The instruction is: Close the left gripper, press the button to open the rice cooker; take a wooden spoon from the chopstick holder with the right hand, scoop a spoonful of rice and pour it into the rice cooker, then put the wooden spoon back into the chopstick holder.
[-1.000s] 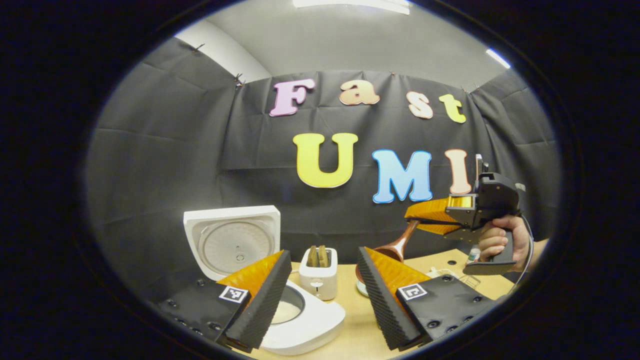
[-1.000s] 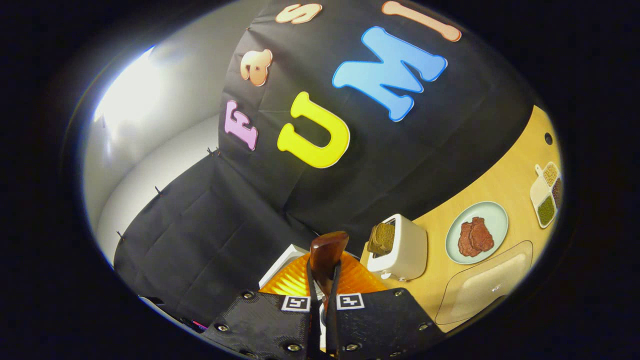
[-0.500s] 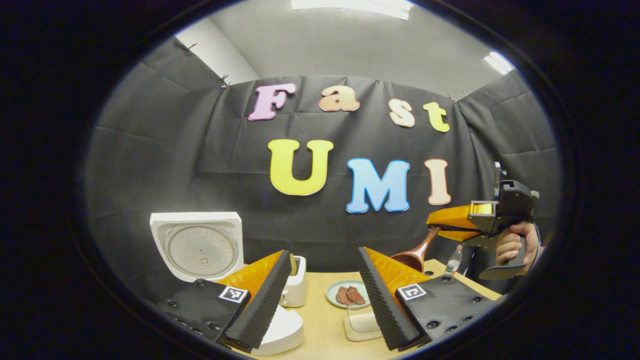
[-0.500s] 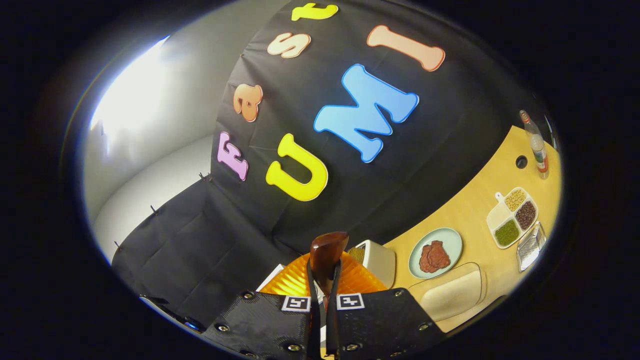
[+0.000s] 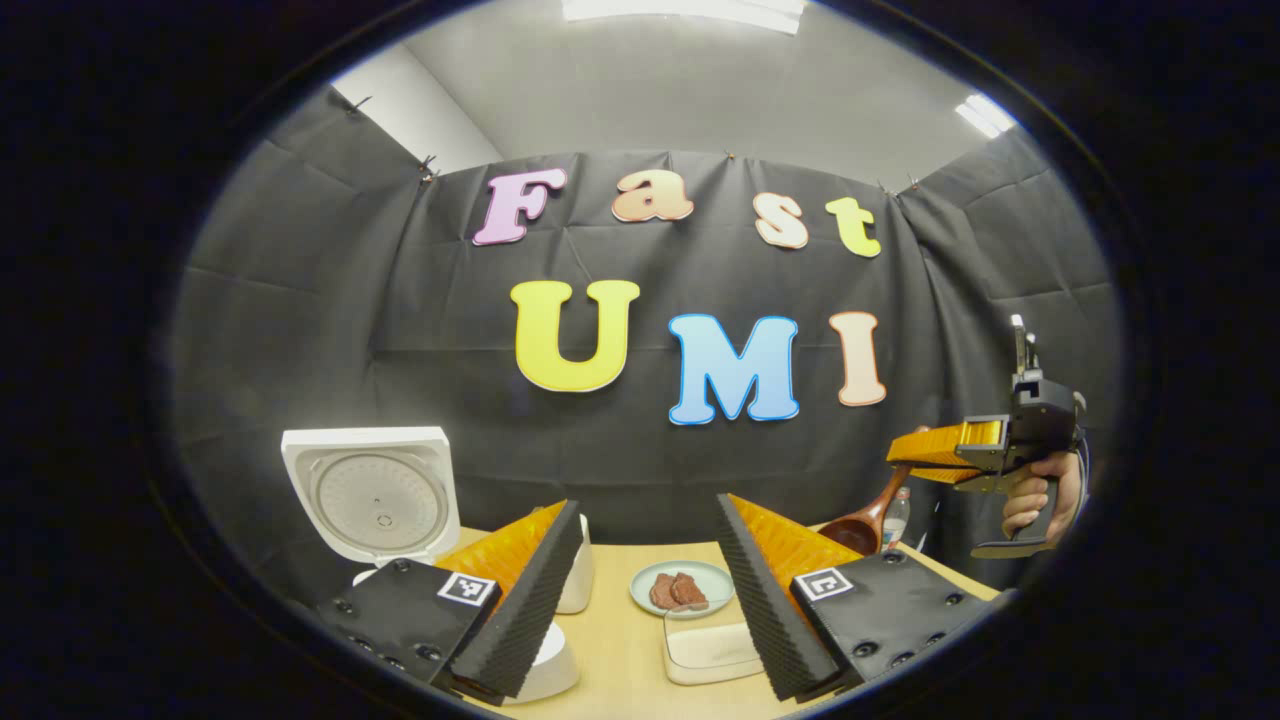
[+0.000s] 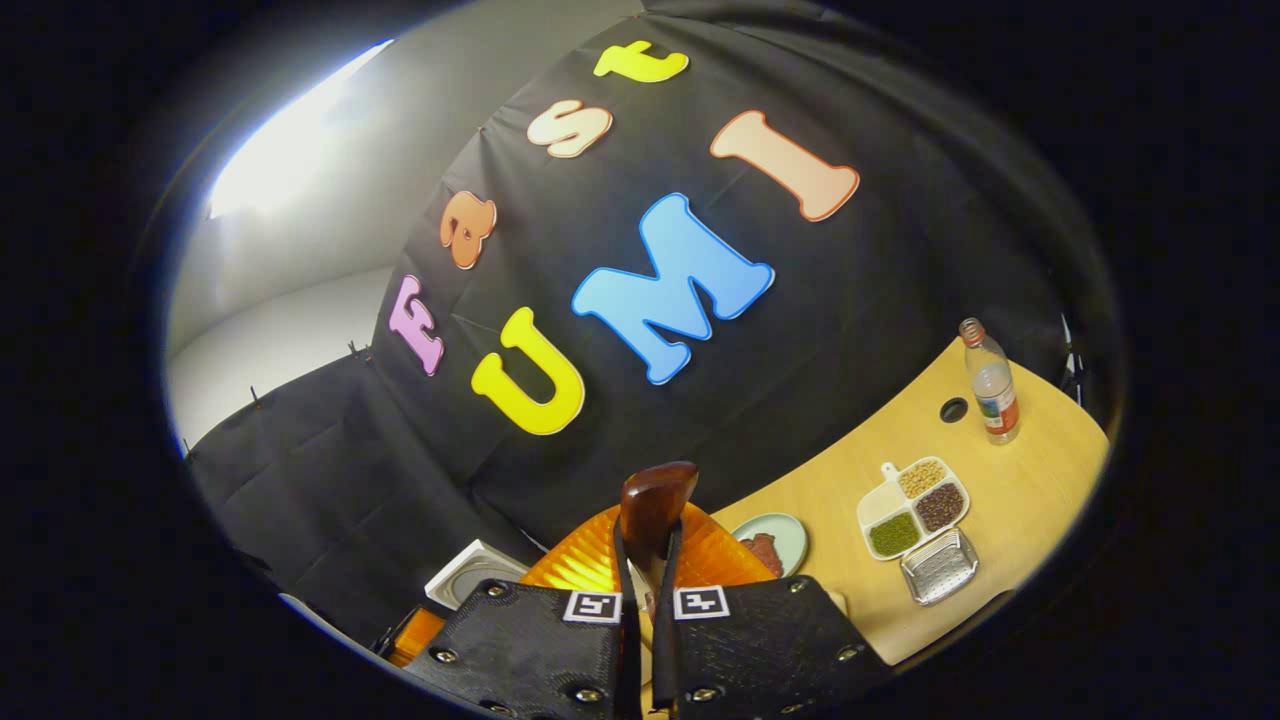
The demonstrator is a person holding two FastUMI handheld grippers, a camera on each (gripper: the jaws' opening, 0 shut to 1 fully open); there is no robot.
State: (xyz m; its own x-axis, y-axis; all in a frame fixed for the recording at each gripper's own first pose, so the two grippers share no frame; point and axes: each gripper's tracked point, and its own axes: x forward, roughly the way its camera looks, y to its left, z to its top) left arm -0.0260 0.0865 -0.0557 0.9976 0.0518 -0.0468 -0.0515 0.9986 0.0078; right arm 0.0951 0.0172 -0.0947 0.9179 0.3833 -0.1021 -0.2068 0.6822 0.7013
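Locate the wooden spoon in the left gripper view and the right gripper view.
Left gripper view: wooden spoon at right, hanging from the right hand-held gripper.
Right gripper view: bottom centre, handle end between the shut fingers.
Shared landmark: plate of meat.

Two wedge-shaped orange fingers faced with ribbed black foam pads (image 5: 520,590), set on textured black plates with round screw heads and small square black-and-white markers: left gripper (image 5: 640,590). Same black plates, markers and ribbed orange fingers on the right gripper (image 6: 641,580). Seen farther off, black pistol-grip body with a yellow block, a bare hand (image 5: 1045,495) around it, a thin black cable trailing behind.
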